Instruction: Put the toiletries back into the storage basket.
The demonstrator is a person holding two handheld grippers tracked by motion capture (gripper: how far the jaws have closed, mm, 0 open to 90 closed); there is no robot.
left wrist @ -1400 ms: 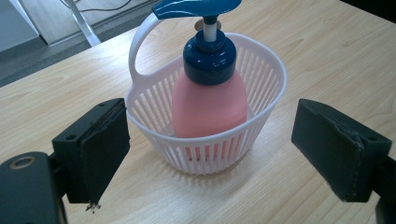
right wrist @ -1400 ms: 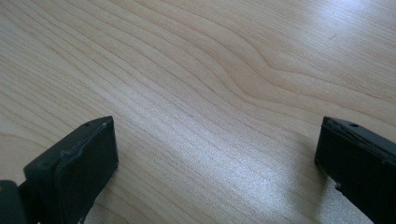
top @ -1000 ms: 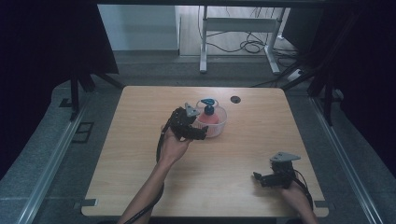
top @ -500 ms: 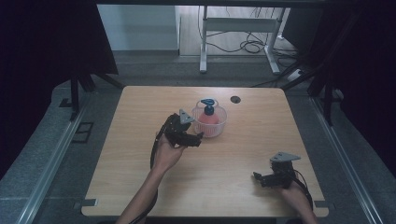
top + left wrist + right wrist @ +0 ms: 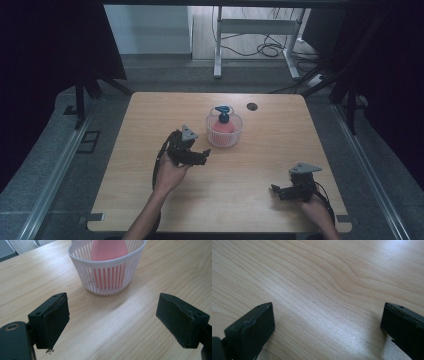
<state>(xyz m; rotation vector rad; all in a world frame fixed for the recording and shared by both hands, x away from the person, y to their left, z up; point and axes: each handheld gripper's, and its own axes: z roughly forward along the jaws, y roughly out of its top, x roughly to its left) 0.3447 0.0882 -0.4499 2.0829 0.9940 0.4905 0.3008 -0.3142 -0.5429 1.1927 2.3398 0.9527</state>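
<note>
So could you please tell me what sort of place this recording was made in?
Probably a lab or recording room, not a home: a bare wooden table hemmed by dark curtains, loose cables on the floor behind it, and just one basket as a prop.

Wooden table (image 5: 150, 115): pale grain, spread beneath the jaws. Black round grommet (image 5: 251, 106): on tabletop, well beyond the jaws of the left gripper (image 5: 204, 156). White desk frame (image 5: 255, 26), floor cables (image 5: 265, 50): farther beyond.
</note>
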